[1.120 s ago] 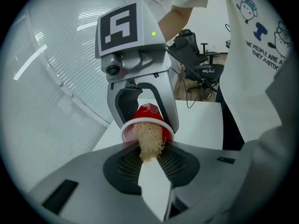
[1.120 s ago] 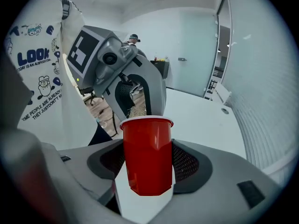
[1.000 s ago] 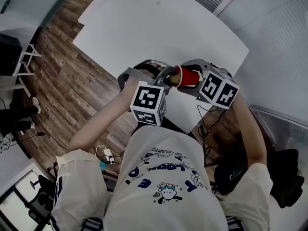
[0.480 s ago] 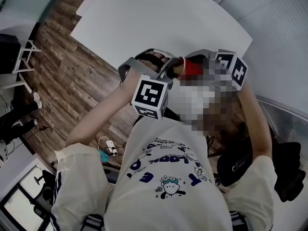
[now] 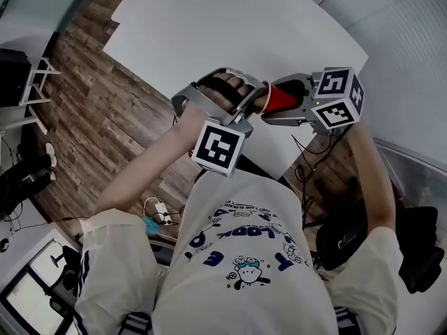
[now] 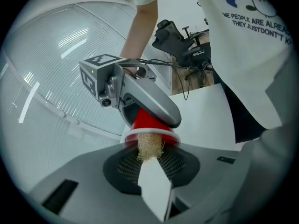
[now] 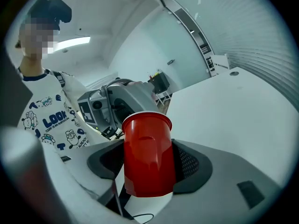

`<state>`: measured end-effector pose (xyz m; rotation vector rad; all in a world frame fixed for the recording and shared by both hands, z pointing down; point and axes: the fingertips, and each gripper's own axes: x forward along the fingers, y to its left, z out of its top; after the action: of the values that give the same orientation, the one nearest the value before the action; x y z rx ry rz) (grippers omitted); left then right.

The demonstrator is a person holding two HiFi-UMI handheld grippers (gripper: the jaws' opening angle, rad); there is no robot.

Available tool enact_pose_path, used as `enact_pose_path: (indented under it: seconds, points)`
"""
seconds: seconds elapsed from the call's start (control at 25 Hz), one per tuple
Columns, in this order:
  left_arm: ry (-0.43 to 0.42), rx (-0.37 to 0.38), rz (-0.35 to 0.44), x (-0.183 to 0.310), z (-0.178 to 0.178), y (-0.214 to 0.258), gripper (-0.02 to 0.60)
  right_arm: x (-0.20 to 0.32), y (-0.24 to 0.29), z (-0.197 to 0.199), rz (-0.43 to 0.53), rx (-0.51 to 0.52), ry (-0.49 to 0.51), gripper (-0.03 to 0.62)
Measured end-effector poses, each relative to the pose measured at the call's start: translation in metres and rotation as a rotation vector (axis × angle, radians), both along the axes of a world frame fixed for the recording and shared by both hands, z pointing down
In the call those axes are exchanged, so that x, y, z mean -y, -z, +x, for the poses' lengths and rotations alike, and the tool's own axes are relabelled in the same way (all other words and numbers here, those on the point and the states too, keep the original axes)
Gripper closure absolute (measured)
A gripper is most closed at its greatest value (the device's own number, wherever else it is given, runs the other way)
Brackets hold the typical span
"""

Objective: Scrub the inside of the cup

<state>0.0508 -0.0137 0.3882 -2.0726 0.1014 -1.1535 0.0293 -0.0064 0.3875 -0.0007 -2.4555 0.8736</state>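
In the head view the red cup (image 5: 286,95) lies on its side, held over the white table's near edge, its mouth toward my left gripper (image 5: 246,107). My right gripper (image 5: 278,102) is shut on the cup, and in the right gripper view both jaws clamp the cup's (image 7: 148,162) wall. My left gripper (image 6: 152,166) is shut on the white handle (image 6: 156,190) of a brush. Its tan bristle head (image 6: 148,146) sits in the cup's white-rimmed mouth (image 6: 149,132). How deep the bristles reach inside is hidden.
The white table (image 5: 230,33) stretches away beyond both grippers, with wooden floor (image 5: 105,117) to its left. Cables (image 5: 311,166) hang below the table's near edge. A black office chair (image 5: 412,250) stands at the right, close to the person's body.
The right gripper has rolled, its marker cube swinging up and to the right, and the cup turned with it. The left gripper rolled slightly. The brush stays at the cup's mouth.
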Motion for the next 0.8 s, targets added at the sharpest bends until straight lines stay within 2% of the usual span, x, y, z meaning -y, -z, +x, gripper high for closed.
enact_pose_path:
  seconds: [0.32,0.6,0.8]
  points:
    - [0.044,-0.027,-0.074,0.001,-0.002,-0.001,0.472,-0.001,-0.002,-0.002,0.051,-0.028,0.001,0.298]
    - [0.098,-0.042,-0.231,-0.007,-0.003,-0.005,0.474,-0.006,-0.005,-0.003,0.136,-0.084,0.034,0.304]
    - [0.126,-0.025,-0.326,-0.009,-0.006,-0.012,0.474,-0.005,-0.012,-0.006,0.201,-0.128,0.063,0.304]
